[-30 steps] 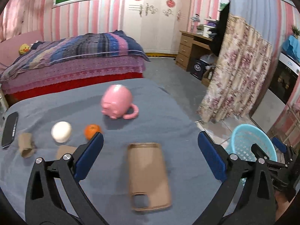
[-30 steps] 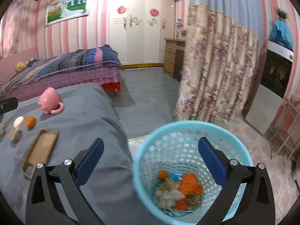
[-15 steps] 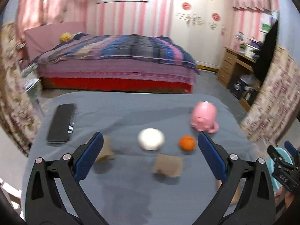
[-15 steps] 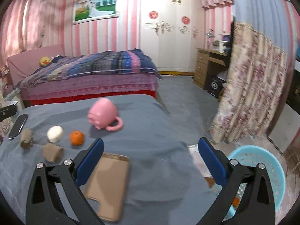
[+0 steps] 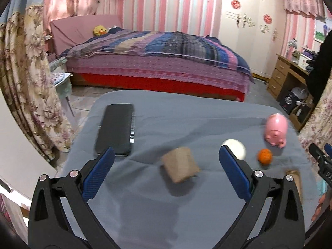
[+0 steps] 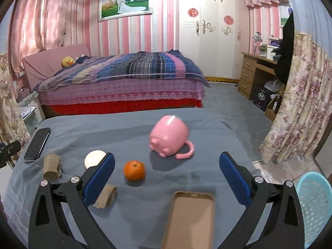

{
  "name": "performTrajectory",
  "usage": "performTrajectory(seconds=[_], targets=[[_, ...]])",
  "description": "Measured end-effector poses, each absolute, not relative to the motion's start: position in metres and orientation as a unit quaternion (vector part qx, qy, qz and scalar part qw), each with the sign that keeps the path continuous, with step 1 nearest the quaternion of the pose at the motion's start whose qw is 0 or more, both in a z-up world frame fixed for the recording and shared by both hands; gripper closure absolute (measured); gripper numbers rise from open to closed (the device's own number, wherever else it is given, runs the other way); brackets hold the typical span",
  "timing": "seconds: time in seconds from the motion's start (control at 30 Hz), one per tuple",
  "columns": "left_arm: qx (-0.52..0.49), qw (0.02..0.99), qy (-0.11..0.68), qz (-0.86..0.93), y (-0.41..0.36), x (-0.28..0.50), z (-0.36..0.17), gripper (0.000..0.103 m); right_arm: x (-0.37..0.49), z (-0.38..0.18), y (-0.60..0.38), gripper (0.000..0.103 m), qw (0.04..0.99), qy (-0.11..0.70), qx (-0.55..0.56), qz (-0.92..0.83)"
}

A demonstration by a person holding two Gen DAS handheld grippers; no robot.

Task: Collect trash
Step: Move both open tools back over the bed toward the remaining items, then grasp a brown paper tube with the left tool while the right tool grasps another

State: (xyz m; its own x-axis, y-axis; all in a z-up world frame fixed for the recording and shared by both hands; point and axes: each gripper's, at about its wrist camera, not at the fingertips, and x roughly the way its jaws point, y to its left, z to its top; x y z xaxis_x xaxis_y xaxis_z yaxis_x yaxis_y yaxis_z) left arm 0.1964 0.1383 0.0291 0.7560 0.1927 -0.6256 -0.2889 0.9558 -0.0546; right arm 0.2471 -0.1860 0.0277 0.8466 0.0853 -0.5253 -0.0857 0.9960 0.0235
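A brown cardboard tube (image 5: 180, 167) lies on the grey tablecloth (image 5: 186, 122), just ahead of my open left gripper (image 5: 166, 171), between its fingers and apart from them. That tube (image 6: 51, 166) sits far left in the right wrist view; a second one (image 6: 105, 196) lies partly behind the left finger. A white ball (image 6: 94, 158) and an orange (image 6: 134, 170) rest beside them. My right gripper (image 6: 167, 172) hangs open above the table with nothing in it. The light blue basket (image 6: 314, 203) stands on the floor at the right.
A pink pig-shaped mug (image 6: 170, 139) lies on its side mid-table. A black phone (image 5: 116, 129) lies at the left end, a tan phone case (image 6: 191, 217) near the front edge. A bed (image 6: 124, 83) stands behind; floral curtains (image 6: 300, 112) hang to the right.
My left gripper has swung left from the phone case to the cardboard tube. My right gripper has turned left from over the basket to the table; the basket now sits at the frame's edge.
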Motion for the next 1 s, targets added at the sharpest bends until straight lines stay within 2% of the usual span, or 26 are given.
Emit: performTrajectory(seconds=[0.33, 0.5, 0.7, 0.83, 0.9, 0.97, 1.0], targets=[[-0.099, 0.904, 0.378, 0.171, 0.180, 0.218, -0.013, 0.006, 0.258, -0.001, -0.187, 0.005, 0.957, 0.290, -0.002, 0.030], [-0.106, 0.897, 0.399, 0.158, 0.171, 0.235, -0.034, 0.006, 0.263, -0.005, -0.195, 0.005, 0.955, 0.296, 0.003, 0.018], [-0.148, 0.883, 0.426, 0.135, 0.157, 0.255, -0.057, 0.006, 0.274, -0.018, -0.212, 0.004, 0.947, 0.315, 0.058, 0.022], [-0.133, 0.883, 0.430, 0.133, 0.144, 0.262, -0.063, 0.006, 0.282, -0.025, -0.200, 0.004, 0.939, 0.343, 0.006, 0.010], [-0.132, 0.884, 0.431, 0.125, 0.140, 0.264, -0.066, 0.014, 0.282, -0.026, -0.196, 0.004, 0.936, 0.351, -0.014, 0.003], [-0.141, 0.884, 0.434, 0.103, 0.137, 0.265, -0.068, 0.031, 0.279, -0.025, -0.193, 0.004, 0.939, 0.342, -0.020, 0.006], [-0.141, 0.885, 0.434, 0.094, 0.135, 0.265, -0.067, 0.034, 0.277, -0.024, -0.191, 0.004, 0.941, 0.337, -0.023, 0.008]])
